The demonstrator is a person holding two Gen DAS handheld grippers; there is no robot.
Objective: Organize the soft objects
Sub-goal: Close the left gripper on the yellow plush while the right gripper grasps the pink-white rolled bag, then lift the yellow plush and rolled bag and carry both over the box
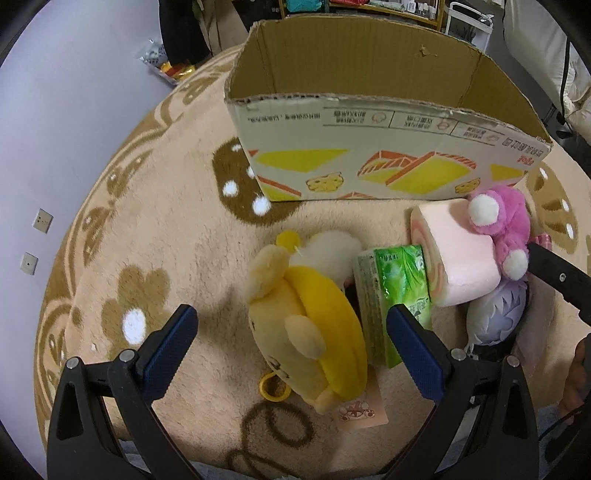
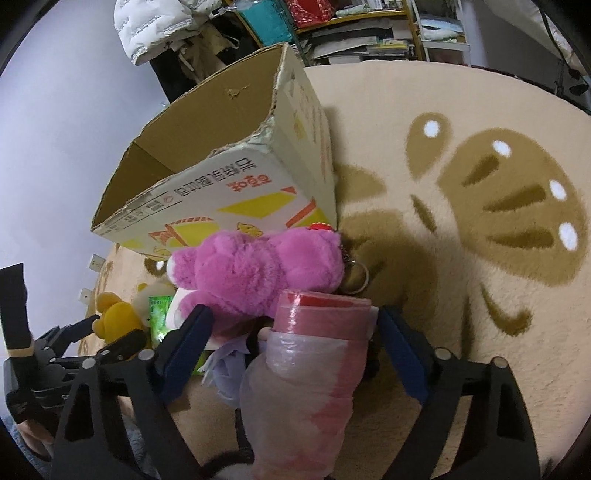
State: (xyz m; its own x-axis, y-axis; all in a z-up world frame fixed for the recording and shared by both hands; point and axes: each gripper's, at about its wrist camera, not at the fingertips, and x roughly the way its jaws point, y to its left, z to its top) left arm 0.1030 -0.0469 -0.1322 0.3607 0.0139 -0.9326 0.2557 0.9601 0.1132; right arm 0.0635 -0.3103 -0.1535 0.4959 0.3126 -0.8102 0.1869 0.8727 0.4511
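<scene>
An open cardboard box (image 1: pixel 369 122) stands on the beige rug, also in the right wrist view (image 2: pixel 229 192). In front of it lie a yellow plush (image 1: pixel 314 332), a green tissue pack (image 1: pixel 395 291), a pink roll cushion (image 1: pixel 458 254), a pink plush bear (image 1: pixel 498 229) (image 2: pixel 258 273) and a lilac plush (image 1: pixel 495 314). My left gripper (image 1: pixel 291 332) is open, its fingers either side of the yellow plush. My right gripper (image 2: pixel 295 328) is open around a pink plastic-wrapped roll (image 2: pixel 310 369), jaws apart from it.
The round beige rug (image 1: pixel 166 240) with brown patterns covers the floor. Snack packets (image 1: pixel 170 66) lie on the grey floor beyond it. Shelves and clutter (image 2: pixel 351 29) stand behind the box. The other gripper's arm (image 1: pixel 557 280) reaches in at right.
</scene>
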